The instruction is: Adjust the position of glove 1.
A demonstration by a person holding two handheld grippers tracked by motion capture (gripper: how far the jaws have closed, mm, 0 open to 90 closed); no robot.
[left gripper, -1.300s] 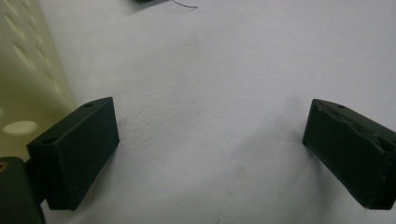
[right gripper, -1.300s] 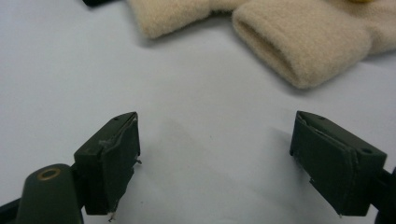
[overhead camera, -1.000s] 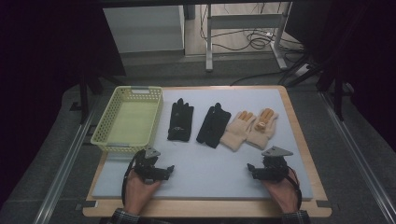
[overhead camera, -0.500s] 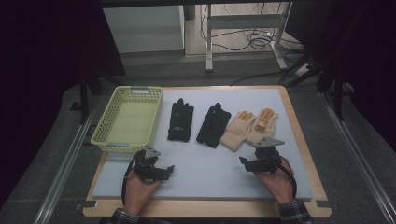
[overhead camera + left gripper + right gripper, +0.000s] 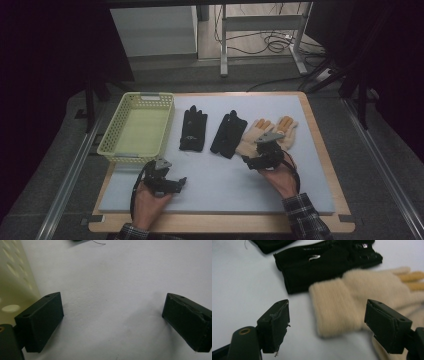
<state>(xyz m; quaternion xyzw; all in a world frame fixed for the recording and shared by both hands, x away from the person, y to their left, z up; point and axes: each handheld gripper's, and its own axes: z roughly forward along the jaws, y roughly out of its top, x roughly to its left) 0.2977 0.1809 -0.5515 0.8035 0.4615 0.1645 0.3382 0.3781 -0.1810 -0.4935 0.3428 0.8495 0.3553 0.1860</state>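
Note:
Two black gloves [image 5: 193,128] [image 5: 228,133] lie side by side on the pale mat, and two cream gloves with orange fingertips [image 5: 257,133] [image 5: 287,131] lie to their right. My right gripper [image 5: 248,160] hovers just in front of the cream pair, open, its jaws apart with nothing between them. In the right gripper view the ribbed cuff of a cream glove [image 5: 337,307] lies straight ahead between the jaws, with a black glove [image 5: 324,262] beyond it. My left gripper [image 5: 181,182] rests open on the mat near the front left, jaws wide over bare mat [image 5: 110,302].
A pale yellow-green plastic basket [image 5: 113,143] stands on the left of the board, and its wall [image 5: 15,282] shows beside my left gripper. The wooden board's edge [image 5: 220,222] runs along the front. Dark floor, rails and cables surround the table.
My right gripper has moved forward and left from the front right of the mat up to the cuffs of the cream gloves. The left gripper has stayed put.

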